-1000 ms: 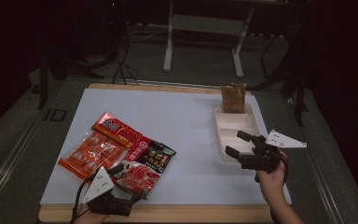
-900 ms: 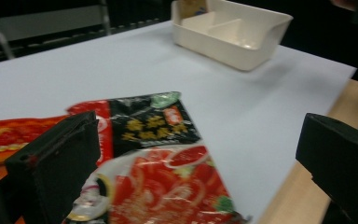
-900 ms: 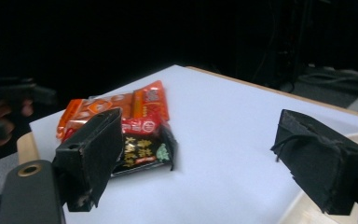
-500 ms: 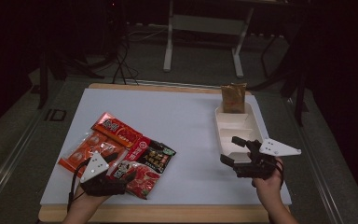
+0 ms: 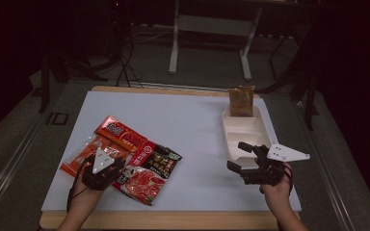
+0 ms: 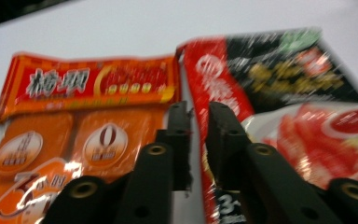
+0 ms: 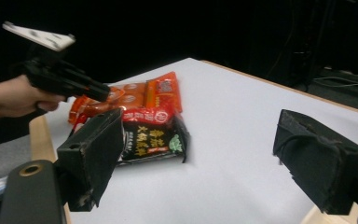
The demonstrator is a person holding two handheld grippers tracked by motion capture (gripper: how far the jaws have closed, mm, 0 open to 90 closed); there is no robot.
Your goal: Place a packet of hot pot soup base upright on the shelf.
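Where two grippers work, three packets lie (overlapping).

White table: left gripper over red sauce packets, right gripper beside white tray holding a brown packet.

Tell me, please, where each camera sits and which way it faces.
High view: above the person's side, looking forward and down at the table; both forearms, the left gripper and the right gripper enter from below.
Left gripper view: on the left gripper, looking along its jaws, which have just been closing with nothing clearly between them, at the orange packet and black packet.
Right gripper view: on the right gripper, open jaws facing across the table.
Shared: all three show both packets.
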